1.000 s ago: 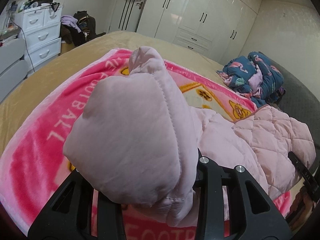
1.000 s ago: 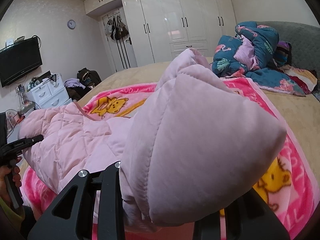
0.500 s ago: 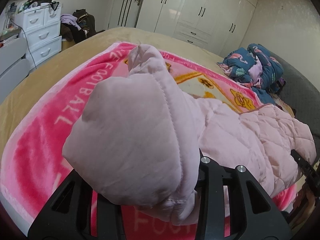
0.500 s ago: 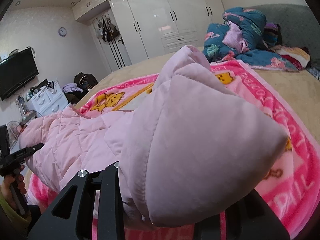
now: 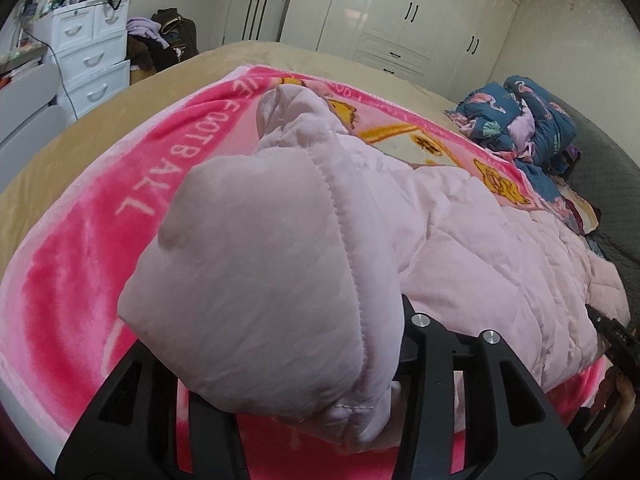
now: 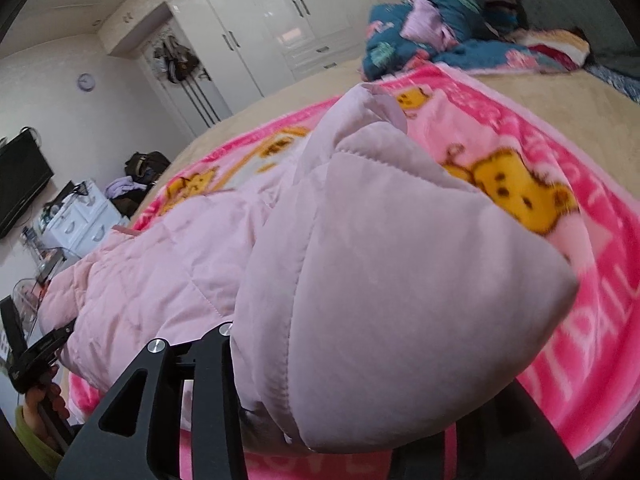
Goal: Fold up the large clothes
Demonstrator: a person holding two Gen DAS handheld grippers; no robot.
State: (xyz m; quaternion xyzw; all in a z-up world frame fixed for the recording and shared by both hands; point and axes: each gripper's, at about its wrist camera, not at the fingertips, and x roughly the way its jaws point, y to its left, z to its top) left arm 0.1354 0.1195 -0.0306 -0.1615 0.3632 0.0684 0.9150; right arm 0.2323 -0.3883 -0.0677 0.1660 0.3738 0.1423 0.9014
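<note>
A pale pink quilted jacket (image 5: 500, 248) lies across a pink cartoon blanket (image 5: 88, 216) on the bed. My left gripper (image 5: 316, 412) is shut on one padded end of the jacket (image 5: 260, 280), which bulges over the fingers and hides their tips. My right gripper (image 6: 316, 432) is shut on the other padded end (image 6: 400, 292), also draped over its fingers. The jacket's body (image 6: 168, 264) stretches between the two grippers. Each gripper shows at the edge of the other's view: the right one (image 5: 616, 340), the left one (image 6: 36, 356).
A heap of blue patterned bedding (image 5: 520, 124) sits at the bed's far corner by a grey headboard (image 5: 608, 184). White drawers (image 5: 92, 60) and dark bags (image 5: 168, 40) stand beside the bed. White wardrobes (image 6: 272, 24) line the far wall.
Both grippers have moved lower and forward toward the blanket with the jacket ends still held. The right view has tilted, and the jacket body lies flatter on the blanket.
</note>
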